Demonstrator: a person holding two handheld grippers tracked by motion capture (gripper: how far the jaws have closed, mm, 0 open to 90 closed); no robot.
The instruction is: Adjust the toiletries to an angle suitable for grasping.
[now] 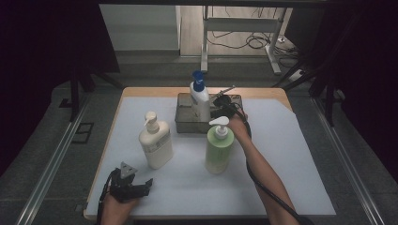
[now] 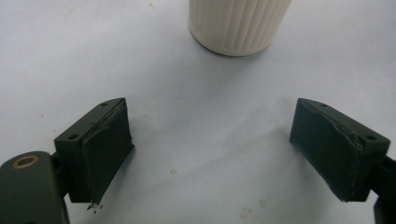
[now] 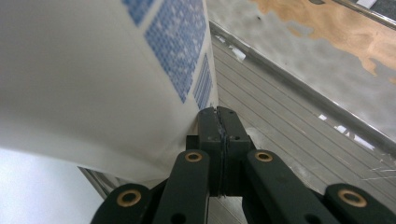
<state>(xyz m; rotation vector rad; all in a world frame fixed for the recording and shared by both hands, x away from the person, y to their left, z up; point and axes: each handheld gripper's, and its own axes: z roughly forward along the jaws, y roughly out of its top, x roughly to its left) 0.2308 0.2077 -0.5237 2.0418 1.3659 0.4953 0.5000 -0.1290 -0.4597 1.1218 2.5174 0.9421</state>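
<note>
My left tool [image 1: 136, 187] low near me, jaws spread wide. My right arm stretched forward, right tool [image 3: 218, 122] jaws pressed fully together, nothing between.

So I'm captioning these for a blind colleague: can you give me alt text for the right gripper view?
The right gripper, its two black jaws shut flat against each other with nothing between them, sits right beside a white bottle with a blue printed label. Behind it runs the ribbed floor and metal rim of a grey tray.
</note>
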